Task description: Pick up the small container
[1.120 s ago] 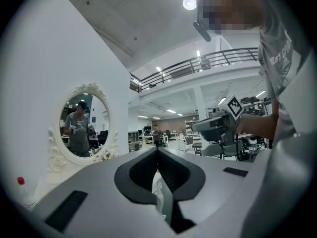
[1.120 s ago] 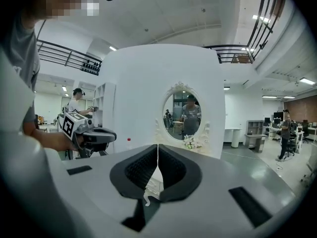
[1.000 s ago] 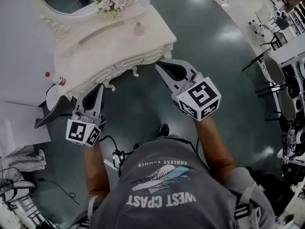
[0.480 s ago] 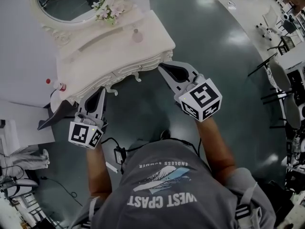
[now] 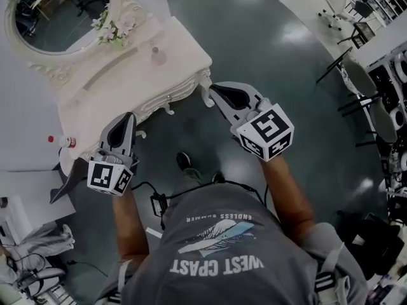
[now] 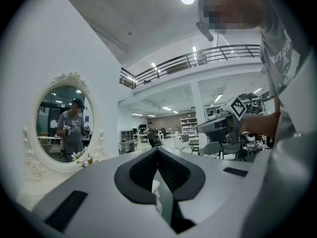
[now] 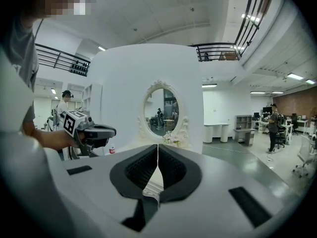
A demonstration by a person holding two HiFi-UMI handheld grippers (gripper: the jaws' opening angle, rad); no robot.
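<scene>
The small container (image 5: 157, 56), a pale little jar with a knob on top, stands on the white vanity table (image 5: 121, 84) below the oval mirror (image 5: 54, 8). In the head view my left gripper (image 5: 129, 117) hovers at the table's front edge, well short of the jar. My right gripper (image 5: 212, 89) hangs off the table's right front corner. Both have their jaws together with nothing between them. From the left gripper view the shut tips (image 6: 157, 150) point past the mirror (image 6: 63, 123). The right gripper's shut tips (image 7: 158, 147) face the mirror (image 7: 163, 114). Neither gripper view shows the jar.
A small bunch of flowers (image 5: 114, 29) sits at the mirror's foot. A red-capped bottle (image 5: 62, 141) stands on a low surface left of the table. Carved drawer fronts line the table's near side. Dark glossy floor (image 5: 267, 49) spreads to the right, with chairs and desks beyond.
Both grippers have moved forward to the vanity's front edge, still shut. The table has slid left in the head view, and a foot now shows below it.
</scene>
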